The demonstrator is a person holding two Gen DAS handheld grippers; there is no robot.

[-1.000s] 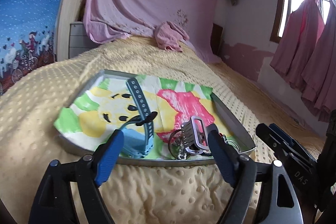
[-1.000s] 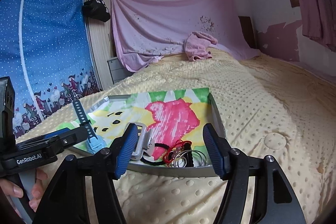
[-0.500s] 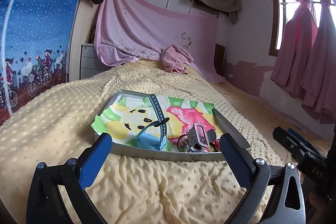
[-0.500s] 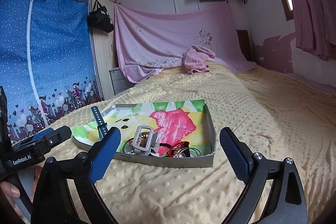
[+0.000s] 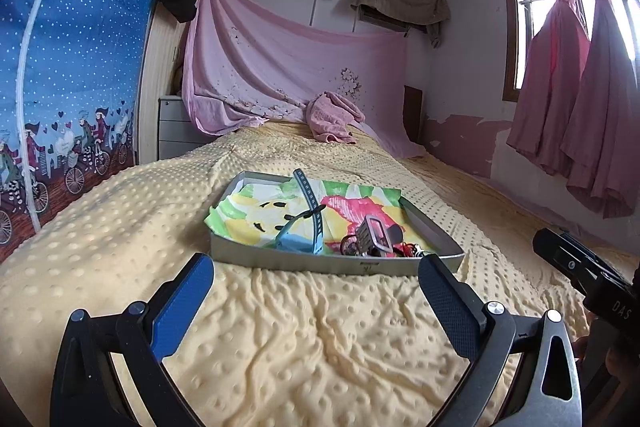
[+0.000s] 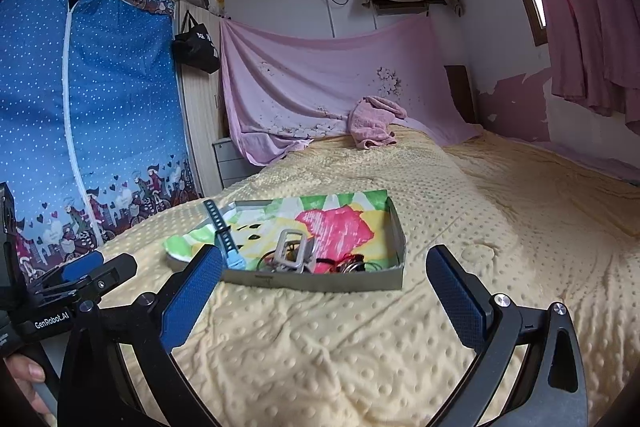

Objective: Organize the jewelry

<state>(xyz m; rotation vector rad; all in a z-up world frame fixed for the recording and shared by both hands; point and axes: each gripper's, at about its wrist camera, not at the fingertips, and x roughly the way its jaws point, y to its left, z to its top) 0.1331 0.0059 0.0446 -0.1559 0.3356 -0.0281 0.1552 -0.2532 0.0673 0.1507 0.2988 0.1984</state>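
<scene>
A shallow grey tray (image 5: 430, 231) (image 6: 396, 223) lined with a bright cartoon cloth sits on the yellow bed. In it lie a blue watch strap (image 5: 310, 201) (image 6: 220, 227), a silver metal watch band (image 5: 374, 233) (image 6: 290, 255), and a tangle of rings and red and black cords (image 5: 408, 249) (image 6: 352, 265). My left gripper (image 5: 316, 301) is open and empty, held back from the tray's near side. My right gripper (image 6: 324, 291) is open and empty, also short of the tray. Each gripper shows at the edge of the other's view.
The dimpled yellow blanket (image 5: 300, 339) covers the bed. A pink towel (image 5: 334, 117) lies near the pink sheet at the head. A blue fabric wardrobe (image 6: 92, 115) stands on the left; pink curtains (image 5: 576, 99) hang on the right.
Both grippers have pulled back and away from the tray, which now looks smaller and farther. Their jaws have opened wider. The jewelry in the tray has not moved.
</scene>
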